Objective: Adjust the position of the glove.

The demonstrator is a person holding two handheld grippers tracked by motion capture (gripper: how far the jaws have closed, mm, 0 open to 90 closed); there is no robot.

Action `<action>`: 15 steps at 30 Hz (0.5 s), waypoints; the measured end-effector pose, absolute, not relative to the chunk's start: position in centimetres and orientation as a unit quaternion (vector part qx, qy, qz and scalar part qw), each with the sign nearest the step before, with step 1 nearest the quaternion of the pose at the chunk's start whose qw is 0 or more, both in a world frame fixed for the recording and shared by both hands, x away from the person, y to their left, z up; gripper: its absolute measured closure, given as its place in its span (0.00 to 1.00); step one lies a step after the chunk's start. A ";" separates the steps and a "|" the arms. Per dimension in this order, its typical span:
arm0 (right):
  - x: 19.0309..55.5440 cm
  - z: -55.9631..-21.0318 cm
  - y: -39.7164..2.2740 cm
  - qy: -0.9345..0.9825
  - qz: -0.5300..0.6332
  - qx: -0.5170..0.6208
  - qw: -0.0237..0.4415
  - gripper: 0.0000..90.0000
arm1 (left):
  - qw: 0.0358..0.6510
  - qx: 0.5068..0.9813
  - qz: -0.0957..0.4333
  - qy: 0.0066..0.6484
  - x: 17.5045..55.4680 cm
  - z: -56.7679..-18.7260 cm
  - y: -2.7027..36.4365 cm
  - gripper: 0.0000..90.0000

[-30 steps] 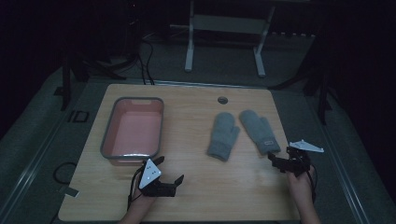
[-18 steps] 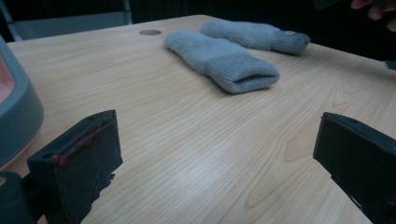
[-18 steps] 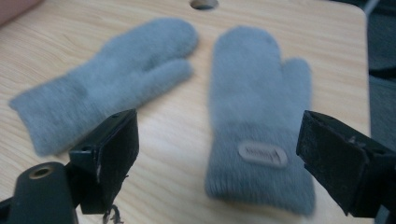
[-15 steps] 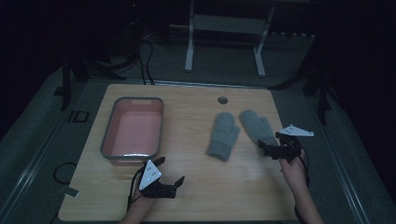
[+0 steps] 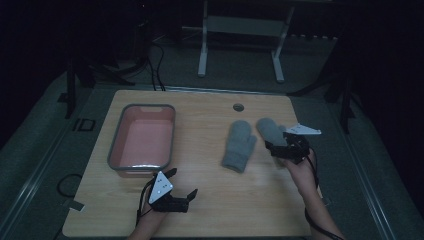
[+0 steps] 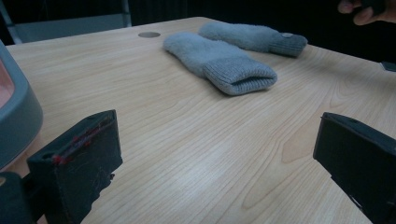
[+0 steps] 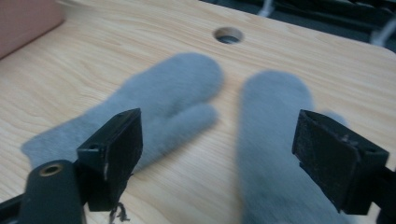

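We can read almost no writing here. In the high view, pale marks that look like the letters "ID" stand on the dark grey floor mat (image 5: 82, 125) just left of the light wooden table (image 5: 200, 115). We find no legible label, brand or number on the grey knitted mittens (image 5: 240, 145), the grey-rimmed pink plastic tub (image 5: 142, 140) or either gripper.

High view overhead, facing forward; both gripper views low, close to table (image 5: 210, 125), sharing mittens (image 6: 219, 63).
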State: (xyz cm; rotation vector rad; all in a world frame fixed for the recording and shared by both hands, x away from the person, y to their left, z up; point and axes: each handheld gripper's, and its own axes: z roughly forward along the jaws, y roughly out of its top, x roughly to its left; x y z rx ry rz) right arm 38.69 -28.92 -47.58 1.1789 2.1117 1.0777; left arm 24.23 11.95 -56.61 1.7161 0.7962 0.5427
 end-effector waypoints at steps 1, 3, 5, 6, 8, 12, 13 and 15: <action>38.9 -47.6 -28.5 0.778 0.396 0.425 0.241 0.17 | 0.554 0.727 0.228 0.336 24.3 -56.6 11.9 0.01; 39.3 -47.8 -27.8 0.786 0.397 0.408 0.244 0.18 | 0.553 0.727 0.229 0.336 24.3 -56.6 11.9 0.01; 39.5 -47.9 -27.3 0.792 0.398 0.395 0.241 0.18 | 0.554 0.727 0.228 0.335 24.3 -56.6 11.9 0.01; 40.1 -48.2 -26.3 0.804 0.401 0.374 0.230 0.22 | 0.554 0.728 0.228 0.335 24.3 -56.6 11.9 0.01; 40.7 -48.5 -25.5 0.816 0.406 0.352 0.215 0.24 | 0.553 0.728 0.228 0.334 24.2 -56.6 11.9 0.01; 41.7 -49.0 -24.0 0.836 0.400 0.321 0.193 0.28 | 0.553 0.729 0.227 0.334 24.2 -56.6 12.0 0.01; 41.8 -49.2 -23.7 0.840 0.399 0.317 0.189 0.28 | 0.552 0.729 0.228 0.334 24.2 -56.6 12.0 0.01; 42.1 -49.3 -23.4 0.843 0.396 0.311 0.186 0.30 | 0.552 0.729 0.228 0.334 24.2 -56.6 12.0 0.01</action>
